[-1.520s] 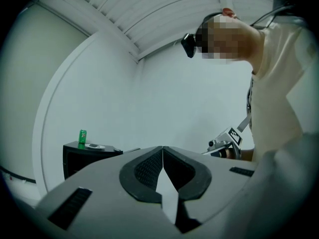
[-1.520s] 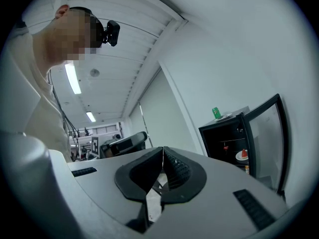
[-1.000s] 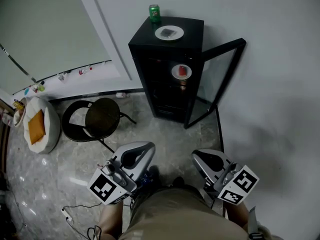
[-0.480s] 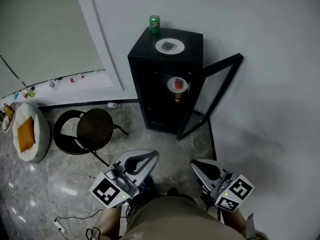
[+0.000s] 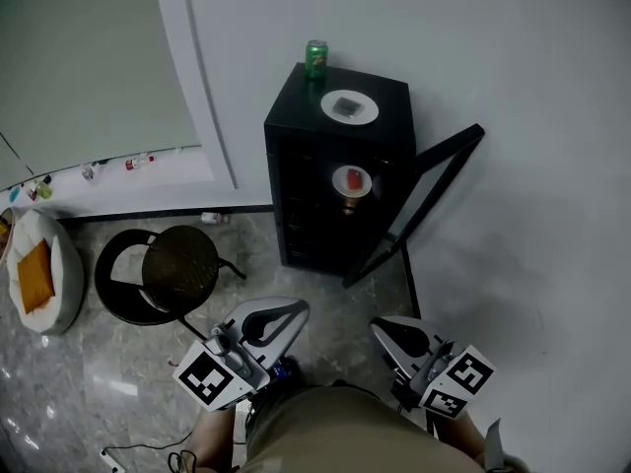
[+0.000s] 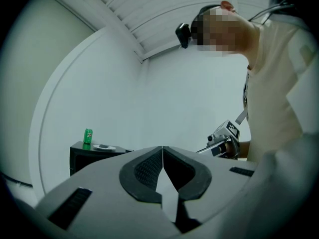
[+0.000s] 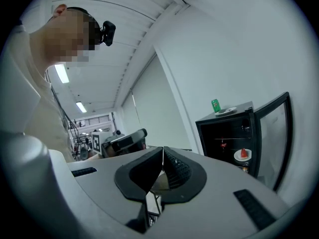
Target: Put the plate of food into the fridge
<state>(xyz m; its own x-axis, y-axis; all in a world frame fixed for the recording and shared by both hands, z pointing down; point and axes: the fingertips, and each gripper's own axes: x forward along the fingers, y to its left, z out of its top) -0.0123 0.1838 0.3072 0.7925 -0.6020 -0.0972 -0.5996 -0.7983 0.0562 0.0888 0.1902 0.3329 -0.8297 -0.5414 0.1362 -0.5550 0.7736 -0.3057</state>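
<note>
A black mini fridge stands against the wall with its glass door swung open. On its top are a white plate of dark food and a green can. Inside, a plate with red food rests on a shelf; the right gripper view also shows this plate. My left gripper and right gripper are low in the head view, well short of the fridge. Both are shut and empty. The left gripper view shows the fridge top and can in the distance.
A round black stool and a black ring frame stand on the marble floor left of the fridge. A white cushion with an orange pad lies far left. A white wall runs along the right. A cable lies on the floor bottom left.
In the head view the fridge has shifted lower and slightly right, while the stool and cushion have slid left. Both grippers stay shut and empty near my body.
</note>
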